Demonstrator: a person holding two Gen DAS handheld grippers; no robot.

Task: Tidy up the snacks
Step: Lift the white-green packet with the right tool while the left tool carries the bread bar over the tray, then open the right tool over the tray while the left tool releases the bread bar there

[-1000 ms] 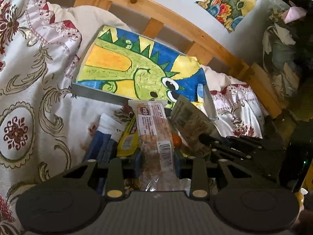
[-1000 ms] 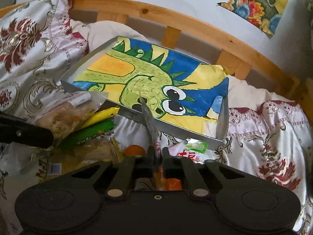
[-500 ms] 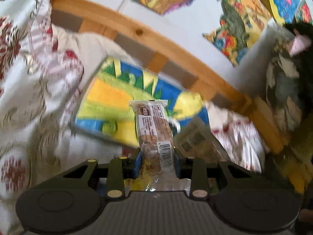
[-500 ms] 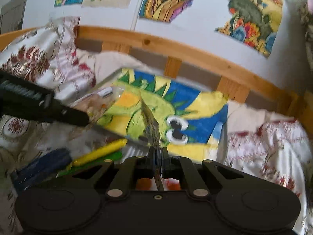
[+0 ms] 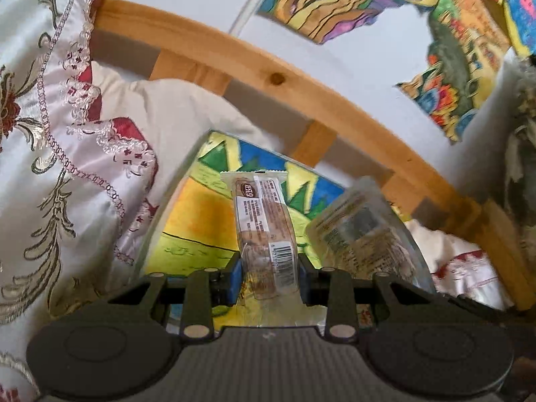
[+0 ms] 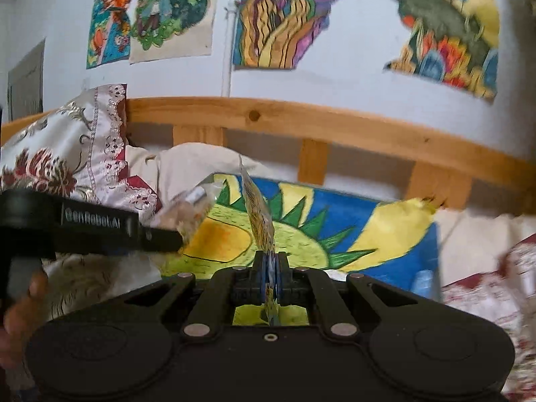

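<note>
Left gripper (image 5: 268, 264) — clamped on my biscuit packet (image 5: 264, 231), over the dinosaur tray (image 5: 197, 221): light, crinkly, crumbly; grip mid-body. Right gripper (image 6: 269, 269) — pinching a flat sachet (image 6: 258, 214) edge-on above the tray: thin, floppy, slippery film.

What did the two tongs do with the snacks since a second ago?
Both tongs lifted their snacks off the pile on the bed and carried them over the dinosaur tray. The left tongs still squeeze the cracker pack; the right tongs still pinch the flat packet. Nothing was let go.
</note>
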